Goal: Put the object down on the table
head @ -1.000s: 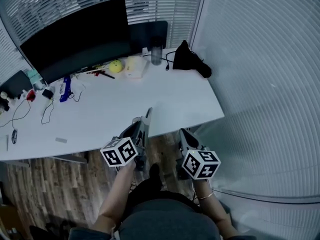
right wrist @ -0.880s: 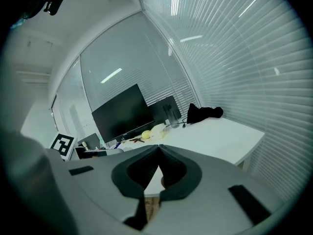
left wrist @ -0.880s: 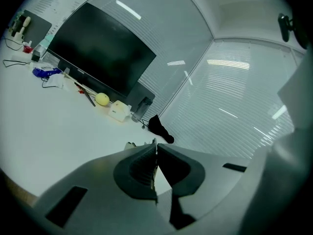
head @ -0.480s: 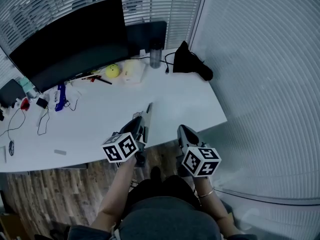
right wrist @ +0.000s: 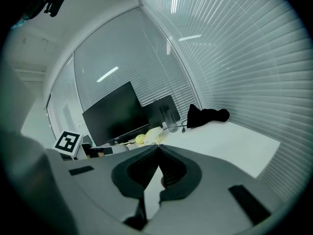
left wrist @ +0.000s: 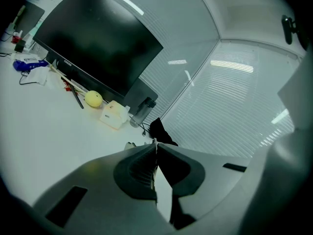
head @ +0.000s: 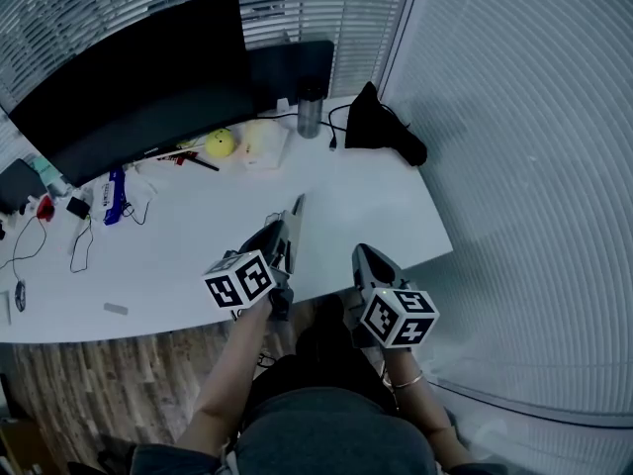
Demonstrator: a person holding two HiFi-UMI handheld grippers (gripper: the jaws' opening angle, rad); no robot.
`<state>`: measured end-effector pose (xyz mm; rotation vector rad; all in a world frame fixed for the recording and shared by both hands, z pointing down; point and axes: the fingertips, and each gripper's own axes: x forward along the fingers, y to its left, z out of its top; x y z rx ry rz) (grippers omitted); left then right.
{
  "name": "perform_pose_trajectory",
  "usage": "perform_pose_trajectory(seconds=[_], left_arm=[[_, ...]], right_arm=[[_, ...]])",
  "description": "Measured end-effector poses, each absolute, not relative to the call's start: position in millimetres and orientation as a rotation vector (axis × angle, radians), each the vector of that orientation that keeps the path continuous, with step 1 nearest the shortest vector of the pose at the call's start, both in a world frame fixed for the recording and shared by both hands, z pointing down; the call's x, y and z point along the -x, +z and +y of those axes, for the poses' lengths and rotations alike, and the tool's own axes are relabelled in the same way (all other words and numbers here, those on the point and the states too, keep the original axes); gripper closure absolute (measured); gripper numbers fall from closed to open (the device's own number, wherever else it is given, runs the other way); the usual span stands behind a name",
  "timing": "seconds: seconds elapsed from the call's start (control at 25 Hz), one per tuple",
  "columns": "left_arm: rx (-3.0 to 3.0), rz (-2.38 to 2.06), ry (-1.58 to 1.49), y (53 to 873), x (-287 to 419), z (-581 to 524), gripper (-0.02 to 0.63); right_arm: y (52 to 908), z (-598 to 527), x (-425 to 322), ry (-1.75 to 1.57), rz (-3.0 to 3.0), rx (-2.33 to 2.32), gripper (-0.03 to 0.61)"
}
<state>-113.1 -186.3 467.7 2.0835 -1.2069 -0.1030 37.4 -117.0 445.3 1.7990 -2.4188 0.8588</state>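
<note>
A thin, pale flat object (head: 296, 214) sticks out edge-on from my left gripper (head: 285, 228), whose jaws are shut on it. That gripper hovers over the front edge of the white table (head: 376, 216). In the left gripper view the left gripper (left wrist: 155, 143) shows its pads pressed on the object's thin pale edge (left wrist: 155, 173). My right gripper (head: 361, 253) hangs just off the table's front edge, to the right of the left one. Its jaws meet at the tips of the right gripper (right wrist: 158, 146), and I see nothing between them.
A large dark monitor (head: 138, 77) stands at the back. In front of it lie a yellow ball (head: 220, 142), a pale box (head: 265, 143), a bottle (head: 309, 115) and a black cloth bundle (head: 381, 127). Cables and a blue item (head: 111, 196) lie at the left. Window blinds close off the right.
Both grippers have moved forward towards the table. The left one, with the flat object, now sits over the table's front edge instead of above the floor.
</note>
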Motion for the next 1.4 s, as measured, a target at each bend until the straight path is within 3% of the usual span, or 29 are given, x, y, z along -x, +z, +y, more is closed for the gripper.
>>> perform_pose_trajectory(seconds=[1.4], left_arm=[[-1.907, -1.325, -0.114, 505.4, 69.0, -349.6, 0.584]], right_arm=[[454.1, -247.8, -90.5, 0.898, -2.465, -1.675, 0.574]])
